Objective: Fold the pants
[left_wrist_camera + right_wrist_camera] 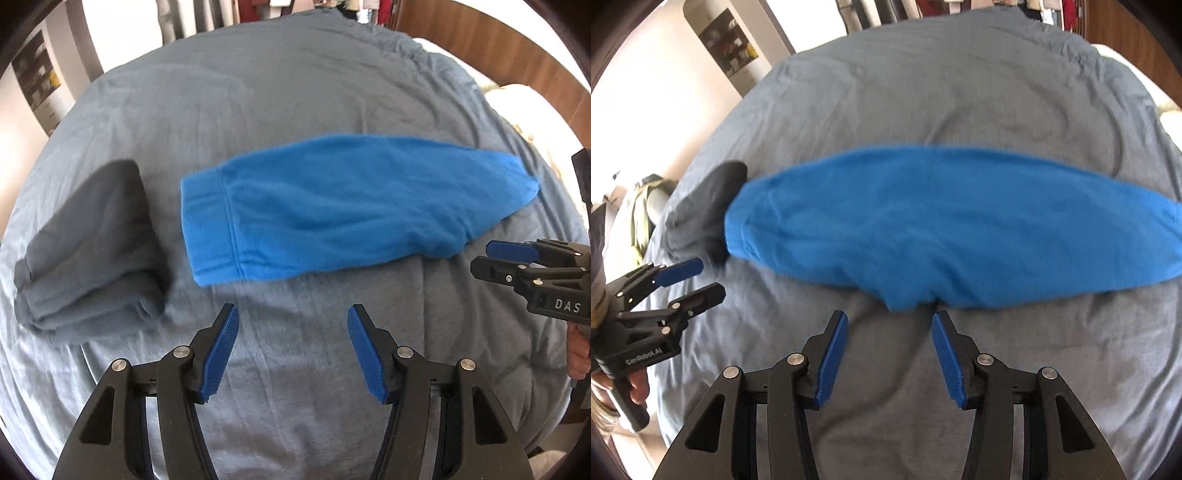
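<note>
Blue pants [332, 206] lie folded lengthwise on the grey bedsheet [258, 92], waistband at the left end, legs running right. They also show in the right wrist view [942, 225]. My left gripper [291, 314] is open and empty, hovering just short of the pants' near edge by the waistband. My right gripper [888, 321] is open and empty, its tips close to the near edge of the pants. The right gripper also shows at the right of the left wrist view [484, 258], and the left gripper at the left of the right wrist view [701, 277].
A folded dark grey garment [92, 243] lies on the bed left of the pants, also in the right wrist view [701, 210]. A wooden headboard [517, 55] and white pillows [524, 99] are at the far right. A wall and a doorway lie beyond the bed at the left.
</note>
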Demonstrator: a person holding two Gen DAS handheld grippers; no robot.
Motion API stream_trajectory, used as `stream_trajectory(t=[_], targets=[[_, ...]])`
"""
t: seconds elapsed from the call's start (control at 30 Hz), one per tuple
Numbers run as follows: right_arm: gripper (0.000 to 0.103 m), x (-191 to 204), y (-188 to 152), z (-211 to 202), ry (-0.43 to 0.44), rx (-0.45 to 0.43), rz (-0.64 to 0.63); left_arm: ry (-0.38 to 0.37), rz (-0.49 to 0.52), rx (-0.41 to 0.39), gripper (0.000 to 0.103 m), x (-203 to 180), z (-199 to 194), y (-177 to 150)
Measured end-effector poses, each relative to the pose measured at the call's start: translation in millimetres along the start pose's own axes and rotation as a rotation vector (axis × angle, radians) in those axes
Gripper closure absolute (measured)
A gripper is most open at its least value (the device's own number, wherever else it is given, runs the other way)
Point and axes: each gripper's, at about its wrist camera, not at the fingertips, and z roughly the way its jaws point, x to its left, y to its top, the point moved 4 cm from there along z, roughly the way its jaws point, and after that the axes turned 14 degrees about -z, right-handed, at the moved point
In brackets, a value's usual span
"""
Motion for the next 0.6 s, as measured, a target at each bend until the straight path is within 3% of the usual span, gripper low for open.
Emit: stream_trajectory(t=[0.23, 0.43, 0.6], targets=[[0.054, 2, -2, 32, 0.031, 0.043, -0.102, 0.067, -0.044, 0.038, 0.043, 20, 28, 3], [0.055, 15, -3, 52, 0.013, 0.083, -0.224, 0.097, -0.019, 0.010, 0.043, 27, 29, 7], [0.055, 19, 12, 37, -0.038, 0.020, -0.311, 0.100, -0.017, -0.004, 0.043, 29, 32, 7]])
